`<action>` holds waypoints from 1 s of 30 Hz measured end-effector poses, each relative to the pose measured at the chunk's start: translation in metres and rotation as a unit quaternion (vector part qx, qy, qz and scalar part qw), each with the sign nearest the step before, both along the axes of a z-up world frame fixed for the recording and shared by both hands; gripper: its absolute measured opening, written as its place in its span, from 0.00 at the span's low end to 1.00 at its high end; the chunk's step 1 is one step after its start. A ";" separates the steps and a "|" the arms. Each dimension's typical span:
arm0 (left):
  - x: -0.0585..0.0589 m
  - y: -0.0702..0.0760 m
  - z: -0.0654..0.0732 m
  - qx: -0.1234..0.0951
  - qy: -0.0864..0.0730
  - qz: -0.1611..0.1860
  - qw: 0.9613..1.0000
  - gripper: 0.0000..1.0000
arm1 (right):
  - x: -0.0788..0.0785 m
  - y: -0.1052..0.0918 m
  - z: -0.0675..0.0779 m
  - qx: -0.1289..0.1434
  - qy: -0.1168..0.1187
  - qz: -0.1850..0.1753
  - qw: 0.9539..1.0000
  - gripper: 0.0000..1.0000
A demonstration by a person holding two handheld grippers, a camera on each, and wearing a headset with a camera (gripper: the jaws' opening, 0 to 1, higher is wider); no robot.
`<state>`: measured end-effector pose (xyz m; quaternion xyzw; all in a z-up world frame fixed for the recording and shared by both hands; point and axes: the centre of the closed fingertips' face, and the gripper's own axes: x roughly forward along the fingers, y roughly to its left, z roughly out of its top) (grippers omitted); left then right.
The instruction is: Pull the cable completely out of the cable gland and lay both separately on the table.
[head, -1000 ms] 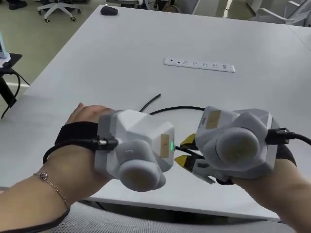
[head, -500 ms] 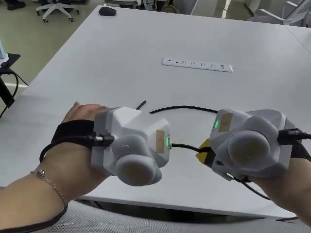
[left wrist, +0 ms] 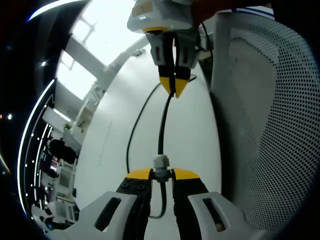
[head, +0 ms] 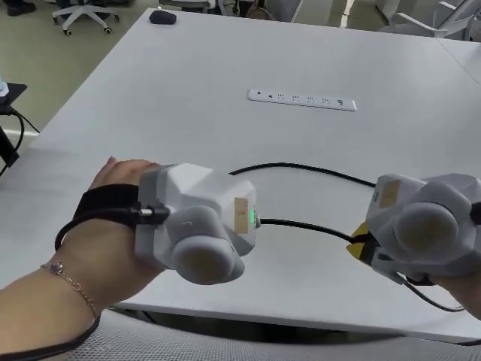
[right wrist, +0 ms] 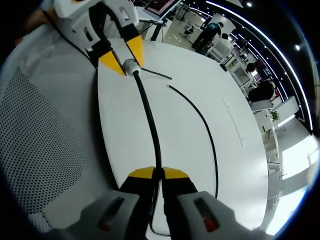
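The left gripper [left wrist: 161,175] clamps the small pale grey plastic cable gland [left wrist: 161,163] at its yellow tips; the right gripper [right wrist: 157,174], straight ahead, pinches the thin black cable [right wrist: 150,125]. Pull along the cable's own line, gland held steady, until the short tail behind the gland slips through

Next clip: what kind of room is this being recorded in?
Probably an open-plan office or lab: a large white table carrying a power strip, wheeled office chairs beyond it, and other people among desks in the right gripper view.
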<state>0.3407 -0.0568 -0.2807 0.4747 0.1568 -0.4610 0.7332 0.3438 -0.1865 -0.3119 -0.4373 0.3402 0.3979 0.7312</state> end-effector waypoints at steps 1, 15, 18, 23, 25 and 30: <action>0.000 0.000 0.000 0.000 0.000 0.000 1.000 0.16 | 0.000 -0.003 -0.001 -0.009 -0.001 0.000 1.000 0.03; 0.002 0.003 -0.002 0.010 -0.004 0.003 1.000 0.16 | -0.012 0.056 0.001 -0.006 -0.014 0.072 0.997 0.24; 0.001 0.002 -0.002 0.012 -0.006 0.001 1.000 0.16 | -0.015 0.083 0.009 0.038 -0.021 0.085 0.995 0.24; 0.002 0.002 -0.001 0.020 -0.014 -0.002 1.000 0.16 | -0.016 0.116 0.022 0.066 -0.051 0.102 0.991 0.23; 0.002 0.001 0.001 0.016 -0.016 -0.003 1.000 0.16 | -0.012 0.119 0.022 0.067 -0.058 0.104 0.991 0.22; 0.002 -0.002 0.004 0.010 -0.022 -0.008 1.000 0.16 | -0.002 0.118 0.025 0.076 -0.068 0.098 0.990 0.17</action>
